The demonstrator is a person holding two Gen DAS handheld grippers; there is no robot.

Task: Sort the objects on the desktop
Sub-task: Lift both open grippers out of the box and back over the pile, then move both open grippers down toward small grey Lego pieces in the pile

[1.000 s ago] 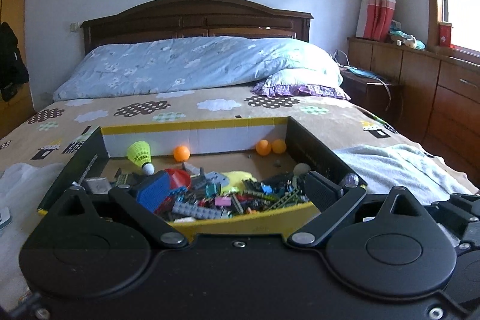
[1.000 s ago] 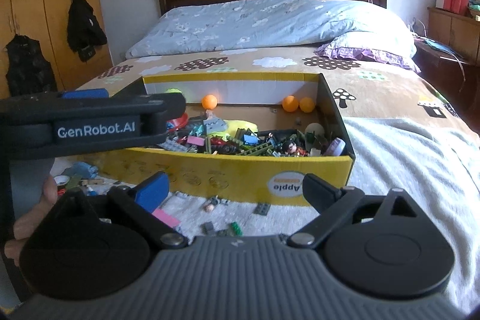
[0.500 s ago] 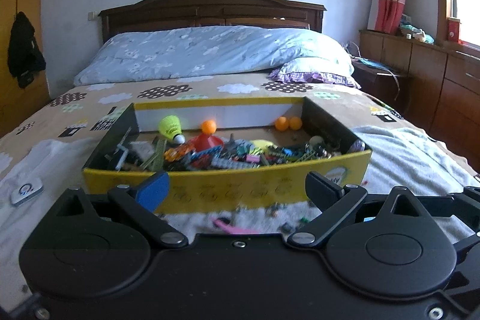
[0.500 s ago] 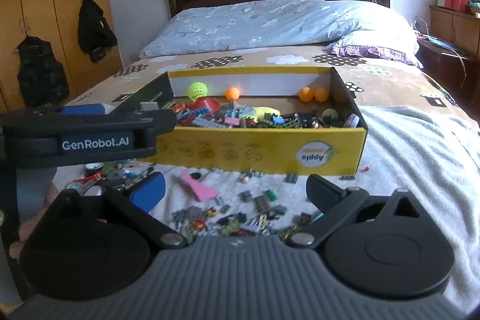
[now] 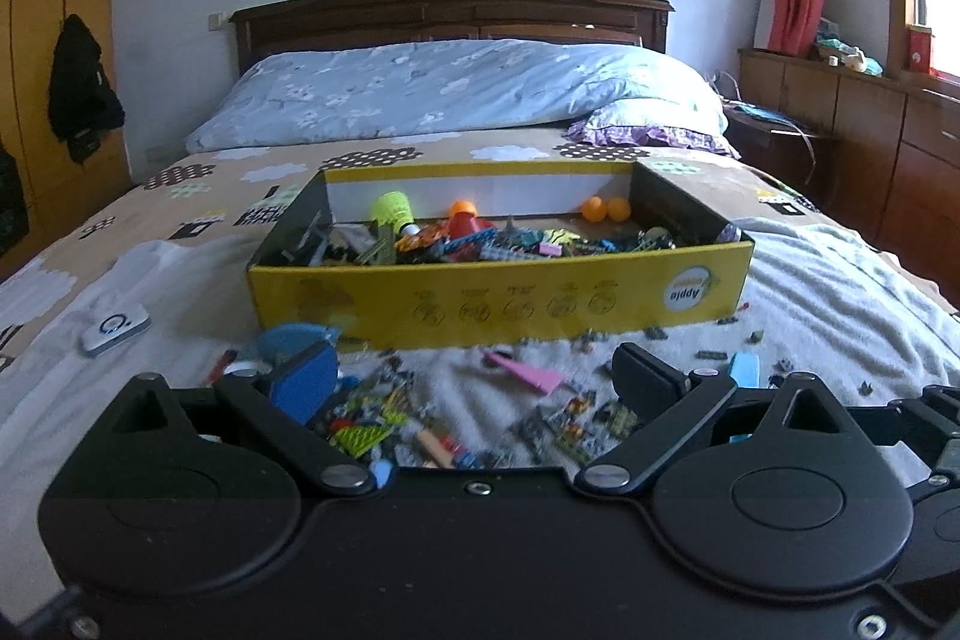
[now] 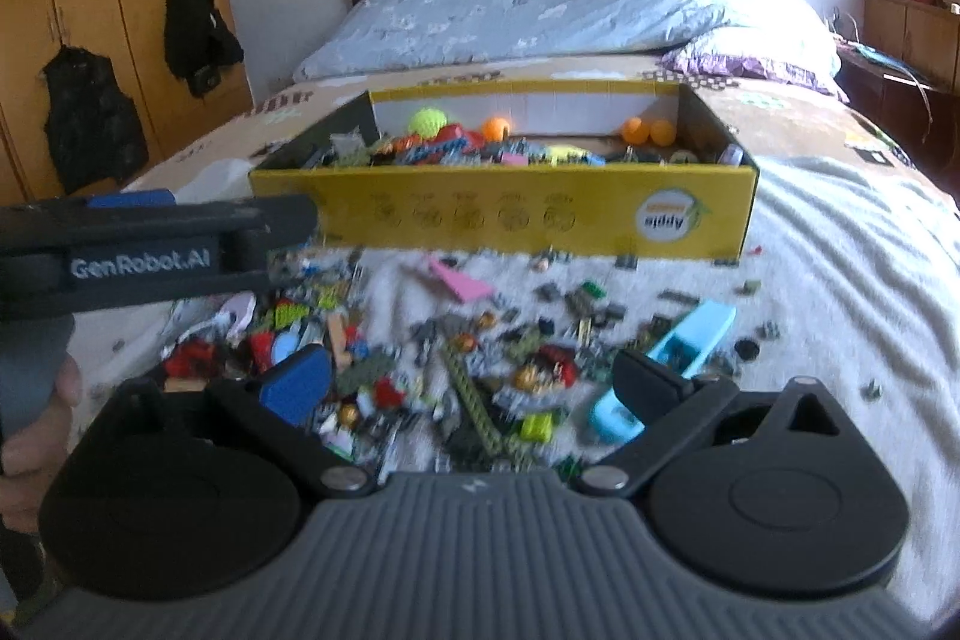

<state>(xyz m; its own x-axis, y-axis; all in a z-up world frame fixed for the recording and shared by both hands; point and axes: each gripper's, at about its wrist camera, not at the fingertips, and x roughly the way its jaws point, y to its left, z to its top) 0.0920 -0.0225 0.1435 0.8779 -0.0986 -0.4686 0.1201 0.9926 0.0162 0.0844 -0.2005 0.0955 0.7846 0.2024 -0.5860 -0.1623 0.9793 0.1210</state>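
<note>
A yellow cardboard box (image 5: 498, 304) (image 6: 510, 214) sits on the bed, holding several small bricks, orange balls (image 5: 606, 208) and a yellow-green shuttlecock (image 5: 393, 208). Loose toy pieces (image 6: 480, 370) lie scattered on the white towel in front of it, among them a pink wedge (image 5: 525, 370) (image 6: 459, 283) and a light blue piece (image 6: 666, 364). My left gripper (image 5: 474, 376) is open above the pile with nothing between its fingers. My right gripper (image 6: 474, 382) is open too, above the scatter. The left gripper's body (image 6: 150, 244) shows in the right wrist view, held by a hand (image 6: 36, 430).
A small white device (image 5: 114, 331) lies on the towel at the left. Pillows (image 5: 456, 88) and the headboard (image 5: 450, 4) are behind the box. A wardrobe with hanging dark clothes (image 6: 90, 124) stands at the left, wooden cabinets (image 5: 870, 130) at the right.
Both grippers have drawn back and up from the box, so it looks farther off and the scattered pieces on the towel have come into view. Both stay open.
</note>
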